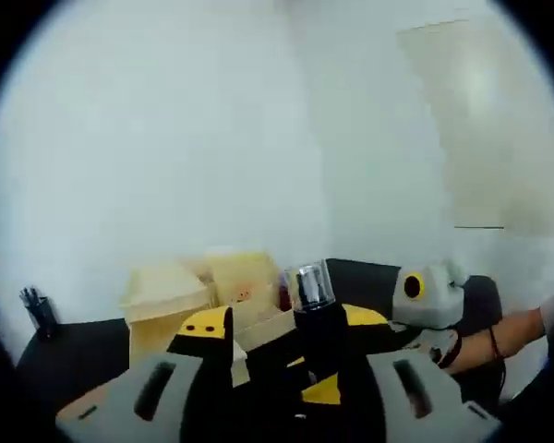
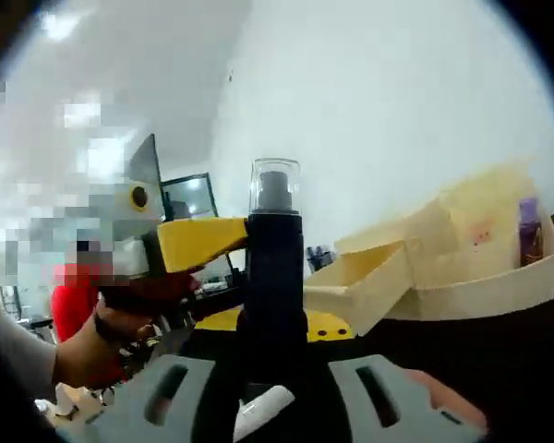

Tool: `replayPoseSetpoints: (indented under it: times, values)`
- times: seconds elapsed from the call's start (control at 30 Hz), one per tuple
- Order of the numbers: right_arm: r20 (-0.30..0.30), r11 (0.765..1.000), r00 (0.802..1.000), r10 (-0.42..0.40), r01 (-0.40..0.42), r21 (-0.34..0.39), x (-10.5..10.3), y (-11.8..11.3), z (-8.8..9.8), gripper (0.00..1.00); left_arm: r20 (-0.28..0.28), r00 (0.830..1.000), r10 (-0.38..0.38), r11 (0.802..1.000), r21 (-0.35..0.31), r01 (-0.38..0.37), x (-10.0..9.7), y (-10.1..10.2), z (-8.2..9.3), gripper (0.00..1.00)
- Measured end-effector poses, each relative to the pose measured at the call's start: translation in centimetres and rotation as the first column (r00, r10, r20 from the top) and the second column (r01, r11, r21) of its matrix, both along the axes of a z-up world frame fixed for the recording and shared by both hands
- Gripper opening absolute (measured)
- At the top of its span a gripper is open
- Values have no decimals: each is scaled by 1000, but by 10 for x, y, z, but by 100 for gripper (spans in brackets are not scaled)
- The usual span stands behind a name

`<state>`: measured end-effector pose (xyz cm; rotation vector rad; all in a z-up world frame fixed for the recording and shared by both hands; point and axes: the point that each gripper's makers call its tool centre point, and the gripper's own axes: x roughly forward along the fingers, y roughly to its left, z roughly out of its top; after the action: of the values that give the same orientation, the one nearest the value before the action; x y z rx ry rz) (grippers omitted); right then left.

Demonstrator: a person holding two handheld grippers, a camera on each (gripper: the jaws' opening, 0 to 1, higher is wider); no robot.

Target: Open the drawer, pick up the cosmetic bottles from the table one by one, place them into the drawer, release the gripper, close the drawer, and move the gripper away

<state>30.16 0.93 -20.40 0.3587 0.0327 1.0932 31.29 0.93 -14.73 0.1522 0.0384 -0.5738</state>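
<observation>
A black cosmetic bottle (image 2: 275, 277) with a clear cap rises upright from between my right gripper's (image 2: 272, 325) jaws, which close on its lower body. In the left gripper view the same bottle (image 1: 312, 318) stands between my left gripper's (image 1: 286, 323) wide-apart yellow-tipped jaws, nearer the right one. One yellow jaw of the left gripper (image 2: 198, 242) touches the bottle's shoulder from the left. The right gripper (image 1: 427, 293), held by a hand (image 1: 485, 346), comes in from the right. Behind stands the cream drawer box (image 2: 462, 249) with its drawer (image 2: 365, 286) pulled out.
A purple bottle (image 2: 531, 231) stands in the box's top tray, and a reddish one (image 1: 284, 291) shows beside it. A pen holder (image 1: 39, 312) sits at the far left of the black table (image 1: 83, 349). A white wall lies behind. A person in red (image 2: 74, 309) is in the background.
</observation>
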Motion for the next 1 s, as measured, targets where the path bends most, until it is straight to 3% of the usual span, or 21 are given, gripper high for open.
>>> replayPoseSetpoints:
  times: [0.1, 0.23, 0.27, 0.4, 0.53, 0.67, 0.8, 1.0]
  values:
    - [2, 1000, 1000, -20, 20, 17, -2, -1, 2, 19, -27, 1000, -6, 999, -32, 6, 0, -16, -6, 38]
    - [28, 998, 998, -58, 57, 15, 0, -5, 6, 19, -65, 997, 28, 998, -50, -31, 6, -23, -15, 38]
    - [34, 996, 996, -85, 84, 20, 2, -7, 6, 19, -58, 996, 61, 994, -82, -66, 9, -22, -13, 36]
    - [31, 993, 993, -115, 114, 29, 10, -10, 5, 19, -17, 993, 117, 987, -104, -119, 9, -27, -11, 31]
    - [36, 993, 992, -118, 117, 24, 10, -9, 7, 19, 8, 992, 125, 989, -75, -124, 11, -40, -9, 28]
    - [70, 991, 988, -135, 135, 10, 8, -10, 8, 19, 22, 992, 121, 989, -90, -119, 12, -44, -4, 26]
    - [91, 990, 986, -139, 139, 6, 3, -10, 9, 19, 47, 988, 150, 986, -82, -146, 13, -38, -1, 19]
    - [98, 990, 985, -142, 142, 6, 7, -12, 9, 20, 46, 987, 157, 985, -77, -153, 11, -38, -1, 18]
